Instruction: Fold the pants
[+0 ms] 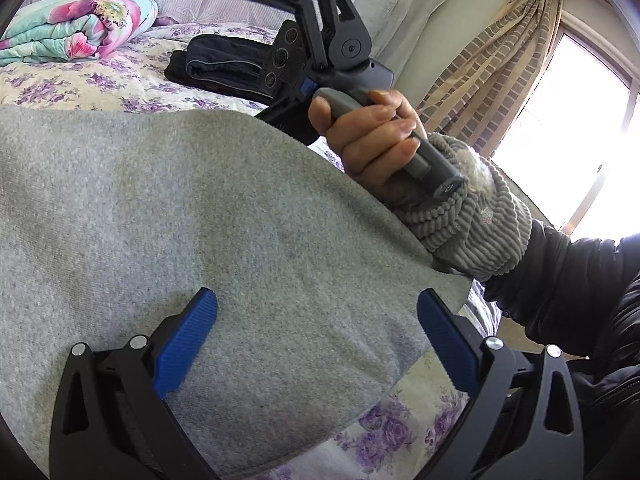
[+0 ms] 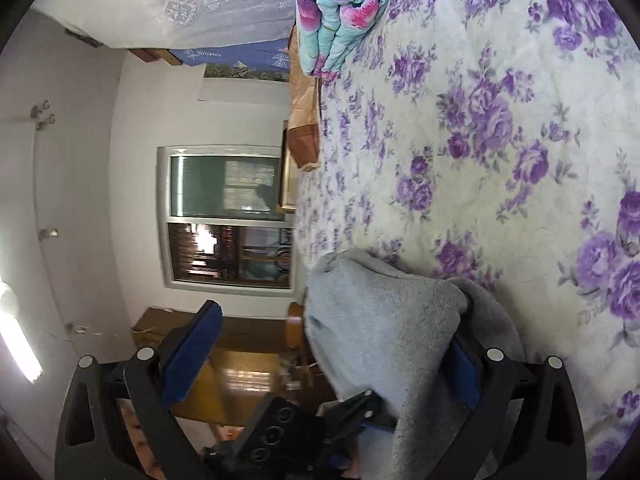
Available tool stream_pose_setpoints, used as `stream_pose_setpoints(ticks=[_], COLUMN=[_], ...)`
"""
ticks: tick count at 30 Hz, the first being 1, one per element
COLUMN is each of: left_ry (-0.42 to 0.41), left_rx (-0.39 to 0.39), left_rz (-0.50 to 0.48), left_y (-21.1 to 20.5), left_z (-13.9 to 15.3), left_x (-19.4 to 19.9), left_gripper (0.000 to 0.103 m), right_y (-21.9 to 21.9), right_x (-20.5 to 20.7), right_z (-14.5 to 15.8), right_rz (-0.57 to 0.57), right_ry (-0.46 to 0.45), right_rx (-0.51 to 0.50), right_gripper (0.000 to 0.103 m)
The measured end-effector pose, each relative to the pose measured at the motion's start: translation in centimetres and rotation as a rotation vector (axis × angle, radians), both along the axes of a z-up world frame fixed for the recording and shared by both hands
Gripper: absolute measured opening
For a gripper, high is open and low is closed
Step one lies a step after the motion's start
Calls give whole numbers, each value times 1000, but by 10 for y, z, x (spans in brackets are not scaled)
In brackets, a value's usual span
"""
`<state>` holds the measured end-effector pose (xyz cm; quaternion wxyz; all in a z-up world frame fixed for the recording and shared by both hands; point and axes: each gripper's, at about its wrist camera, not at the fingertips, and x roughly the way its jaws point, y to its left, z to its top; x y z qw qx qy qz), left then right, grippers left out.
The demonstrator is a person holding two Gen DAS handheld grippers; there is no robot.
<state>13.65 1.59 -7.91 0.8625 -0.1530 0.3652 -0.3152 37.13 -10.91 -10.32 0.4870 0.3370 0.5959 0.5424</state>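
Grey sweatpants [image 1: 168, 216] lie spread on the floral bedspread and fill most of the left wrist view. My left gripper [image 1: 316, 320] is open, its blue pads [image 1: 188, 344] wide apart just over the near part of the grey cloth. The right gripper's body [image 1: 320, 48], held in a hand, shows past the far edge of the pants. In the right wrist view my right gripper [image 2: 336, 344] is open, tilted sideways; a fold of the grey pants [image 2: 380, 320] drapes over its right finger, which is mostly hidden.
Folded dark pants [image 1: 224, 68] lie on the bed behind the right gripper. A rolled floral quilt [image 1: 76, 28] sits at the bed's far end and also shows in the right wrist view [image 2: 340, 12]. A curtain and window [image 1: 560, 92] are at right. The purple-flowered bedspread [image 2: 500, 140] stretches out.
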Motion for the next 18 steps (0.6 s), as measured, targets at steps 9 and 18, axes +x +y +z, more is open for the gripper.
stream_pose_setpoints(ticks=[9, 18], left_ry=[-6, -57], left_rx=[-53, 27], left_rz=[51, 448], left_y=[15, 112], left_z=[9, 58], left_x=[-7, -17], left_gripper=[97, 97], right_y=[-17, -48], right_x=[11, -30], right_z=[-9, 58], right_rz=[-11, -172], right_ry=[-19, -178], right_rx=[-184, -72], right_gripper=[79, 91])
